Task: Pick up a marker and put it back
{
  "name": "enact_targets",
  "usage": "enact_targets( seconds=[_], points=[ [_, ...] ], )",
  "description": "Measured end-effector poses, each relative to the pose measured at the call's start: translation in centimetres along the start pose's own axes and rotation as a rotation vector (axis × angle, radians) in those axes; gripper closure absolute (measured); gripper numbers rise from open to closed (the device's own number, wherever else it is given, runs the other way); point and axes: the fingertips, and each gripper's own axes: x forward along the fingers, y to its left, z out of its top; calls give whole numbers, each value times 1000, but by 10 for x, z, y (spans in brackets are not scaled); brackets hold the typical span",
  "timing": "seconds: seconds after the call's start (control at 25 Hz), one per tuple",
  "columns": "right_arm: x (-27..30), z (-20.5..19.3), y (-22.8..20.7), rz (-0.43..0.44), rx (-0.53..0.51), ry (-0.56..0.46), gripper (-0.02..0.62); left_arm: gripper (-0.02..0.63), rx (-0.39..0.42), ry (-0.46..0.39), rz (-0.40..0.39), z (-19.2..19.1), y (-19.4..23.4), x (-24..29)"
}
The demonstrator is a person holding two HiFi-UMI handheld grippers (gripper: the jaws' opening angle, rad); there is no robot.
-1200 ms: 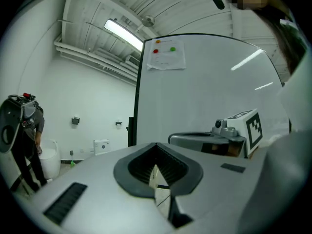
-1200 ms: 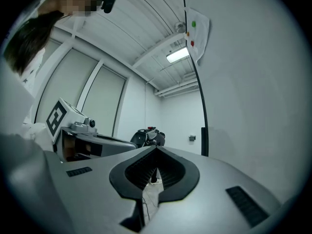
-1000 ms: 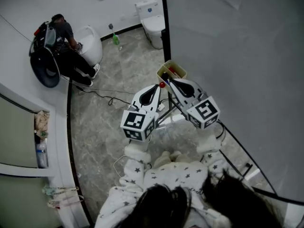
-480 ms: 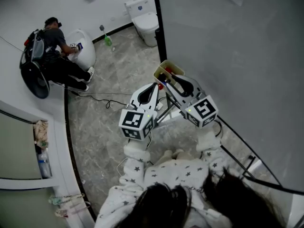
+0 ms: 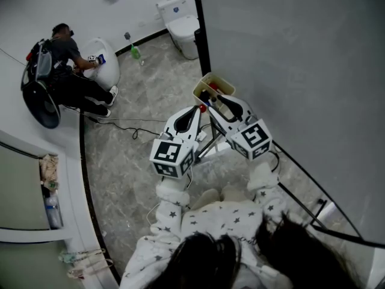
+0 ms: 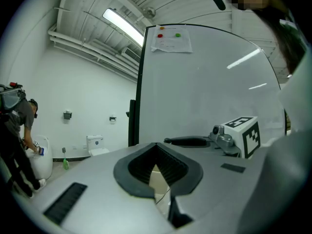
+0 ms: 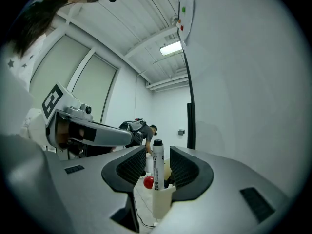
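Since a second ago the right gripper (image 7: 157,156) has let go: its jaws have just been opening and now stand spread, with a white marker (image 7: 157,165) with a black cap upright between them. Neither pad presses on it; a narrow gap shows on each side. The marker's lower end sits in a pale open holder (image 7: 162,203), and a small red ball (image 7: 148,182) shows just to its left.

From the head view, both grippers point level at that holder (image 5: 207,80), which is fixed to the edge of a tall whiteboard (image 5: 289,71). The left gripper (image 5: 201,109) rests just beside the right one (image 5: 212,99), its jaws pressed together at the tips with nothing between them.

Far off on the grey marbled floor (image 5: 138,161), another person (image 5: 63,71) crouches by a white fixture, now a little further left in the frame than before
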Motion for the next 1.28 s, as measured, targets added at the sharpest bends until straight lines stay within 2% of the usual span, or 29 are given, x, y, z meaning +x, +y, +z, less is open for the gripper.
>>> enact_targets(
  seconds=[0.44,0.48,0.52,0.8,1.0,1.28],
  points=[
    [19,-26,1,-12,-70,49,457,604,21,-5,18,-18,18,3],
    [19,-26,0,-20,-75,50,471,604,21,-4,17,-18,18,2],
    [19,-25,-1,-28,-81,50,512,604,21,-4,17,-18,19,2],
    [20,-18,-2,-47,-105,38,515,604,17,-3,21,-20,22,-1],
    [15,-5,-3,-44,-84,23,517,604,20,-2,10,-10,17,-2],
    [6,45,-1,-30,-57,-4,517,604,21,9,-6,24,6,-6]
  ],
)
